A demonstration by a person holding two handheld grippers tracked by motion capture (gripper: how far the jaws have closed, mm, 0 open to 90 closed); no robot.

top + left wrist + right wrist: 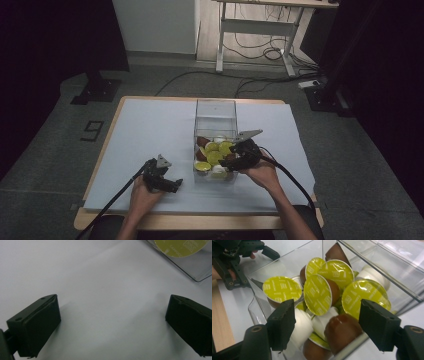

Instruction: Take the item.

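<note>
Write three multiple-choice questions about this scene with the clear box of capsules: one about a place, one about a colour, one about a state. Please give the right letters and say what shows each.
1. Where are the coffee capsules?
A. Inside the clear box
B. Scattered on the white sheet
C. On the floor

2. What colour are the lids of most capsules?
A. Red
B. Yellow-green
C. Blue

3. How do the jaws of the left gripper stand?
A. Closed on a capsule
B. Closed on the box wall
C. Apart, with nothing between them

Answers:
1. A: the high view shows the capsules heaped in the near end of the box, which stands on the white sheet.
2. B: the right gripper view shows several round yellow-green foil lids, on brown and white bodies.
3. C: the left gripper view shows bare white sheet between the two black jaws.
</note>
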